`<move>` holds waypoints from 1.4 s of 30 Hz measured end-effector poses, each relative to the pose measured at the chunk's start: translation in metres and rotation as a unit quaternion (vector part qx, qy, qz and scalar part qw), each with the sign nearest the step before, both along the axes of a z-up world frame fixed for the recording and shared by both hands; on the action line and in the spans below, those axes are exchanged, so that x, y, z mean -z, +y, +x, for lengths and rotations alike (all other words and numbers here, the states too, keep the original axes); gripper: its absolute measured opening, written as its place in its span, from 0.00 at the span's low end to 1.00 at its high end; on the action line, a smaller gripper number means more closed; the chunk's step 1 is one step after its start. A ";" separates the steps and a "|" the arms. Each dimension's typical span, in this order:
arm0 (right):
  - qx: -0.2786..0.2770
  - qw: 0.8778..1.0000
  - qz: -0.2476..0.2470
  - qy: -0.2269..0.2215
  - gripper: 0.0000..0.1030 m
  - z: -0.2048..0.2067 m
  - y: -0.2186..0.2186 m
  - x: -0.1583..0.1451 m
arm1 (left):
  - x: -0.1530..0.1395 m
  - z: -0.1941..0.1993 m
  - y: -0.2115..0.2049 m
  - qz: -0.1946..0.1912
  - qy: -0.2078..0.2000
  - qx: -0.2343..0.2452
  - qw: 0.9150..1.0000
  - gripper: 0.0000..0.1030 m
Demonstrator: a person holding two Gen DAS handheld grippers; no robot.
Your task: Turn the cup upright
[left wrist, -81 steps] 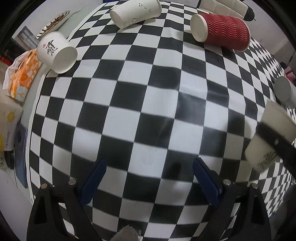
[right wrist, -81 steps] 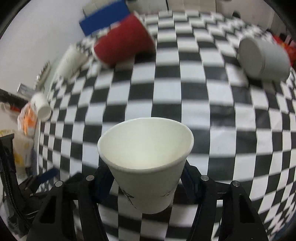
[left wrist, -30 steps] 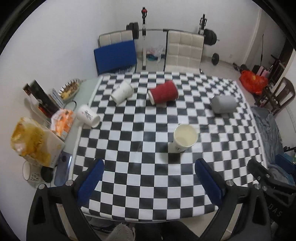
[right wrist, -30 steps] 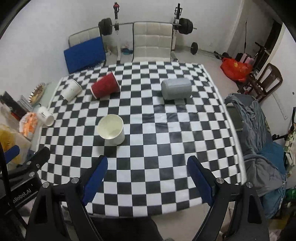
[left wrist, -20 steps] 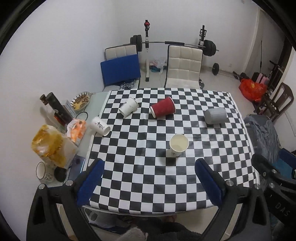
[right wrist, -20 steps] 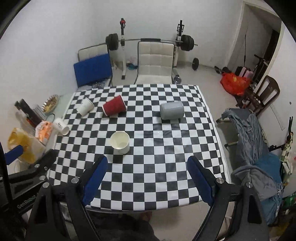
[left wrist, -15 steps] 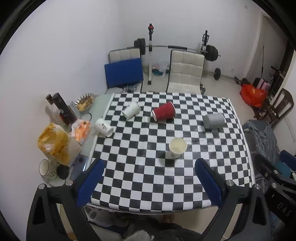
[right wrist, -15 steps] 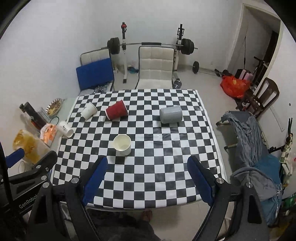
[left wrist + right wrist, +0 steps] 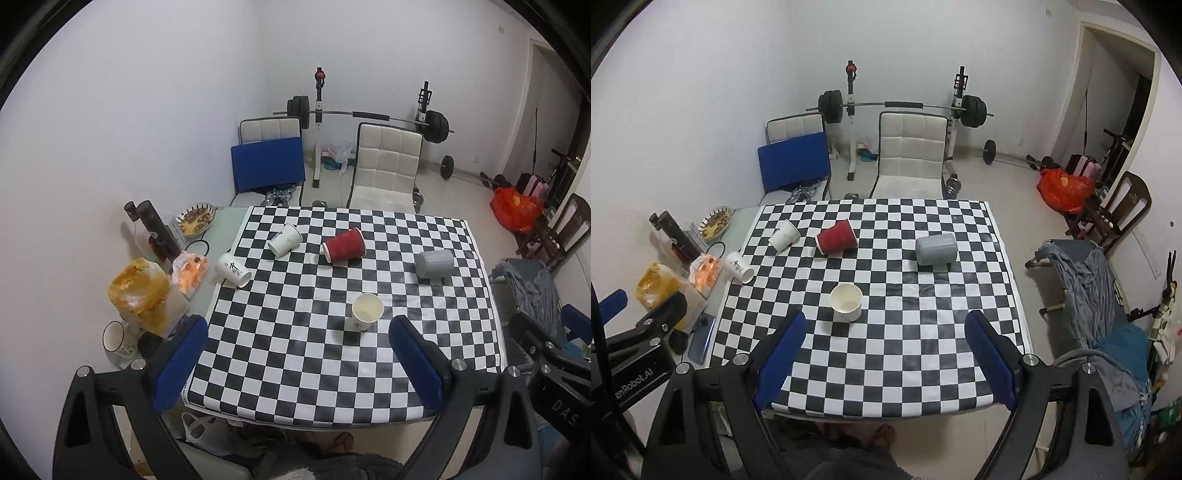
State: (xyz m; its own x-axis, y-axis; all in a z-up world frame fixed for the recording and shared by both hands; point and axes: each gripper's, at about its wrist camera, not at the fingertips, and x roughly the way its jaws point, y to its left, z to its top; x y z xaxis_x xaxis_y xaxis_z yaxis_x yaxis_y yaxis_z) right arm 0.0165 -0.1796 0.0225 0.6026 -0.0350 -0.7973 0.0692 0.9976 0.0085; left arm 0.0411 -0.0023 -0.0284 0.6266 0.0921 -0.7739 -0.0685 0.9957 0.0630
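A white paper cup [image 9: 365, 312] stands upright, mouth up, near the middle of the checkered table [image 9: 295, 376]; it also shows in the right wrist view [image 9: 846, 302]. A red ribbed cup [image 9: 344, 245] [image 9: 837, 236], a grey cup [image 9: 434, 263] [image 9: 936, 249] and two white cups [image 9: 284, 240] [image 9: 233, 270] lie on their sides. My left gripper [image 9: 295, 354] and right gripper [image 9: 884, 349] are both open and empty, held high above the table's near edge.
Bags, a mug [image 9: 118, 338], bottles and a dish [image 9: 194, 218] crowd the table's left strip. Two chairs [image 9: 384, 166] and a barbell rack stand behind the table. A cot with clothes [image 9: 1086, 288] is on the right.
The right gripper has let go of the white cup, which now stands upright on the table. Both grippers have pulled back and risen far above the table.
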 end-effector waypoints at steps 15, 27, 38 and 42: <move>0.003 1.000 0.000 -0.006 0.87 -0.004 -0.004 -0.010 | -0.014 -0.005 -0.009 -0.006 -0.009 0.003 1.000 0.97; 0.008 1.000 -0.001 -0.003 0.87 -0.003 -0.008 -0.015 | -0.015 -0.005 -0.015 -0.008 -0.008 0.004 1.000 0.97; 0.009 1.000 -0.004 -0.004 0.87 -0.003 -0.009 -0.016 | -0.015 -0.005 -0.015 -0.008 -0.008 0.004 1.000 0.97; 0.009 1.000 -0.003 -0.005 0.87 -0.003 -0.008 -0.015 | -0.015 -0.005 -0.015 -0.008 -0.008 0.005 1.000 0.97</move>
State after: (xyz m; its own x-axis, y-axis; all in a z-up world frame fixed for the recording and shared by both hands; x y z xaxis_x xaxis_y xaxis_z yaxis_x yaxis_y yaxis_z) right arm 0.0132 -0.1880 0.0375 0.6093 -0.0513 -0.7913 0.0875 0.9962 0.0029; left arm 0.0362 -0.0177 -0.0134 0.6399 0.0735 -0.7649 -0.0588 0.9972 0.0466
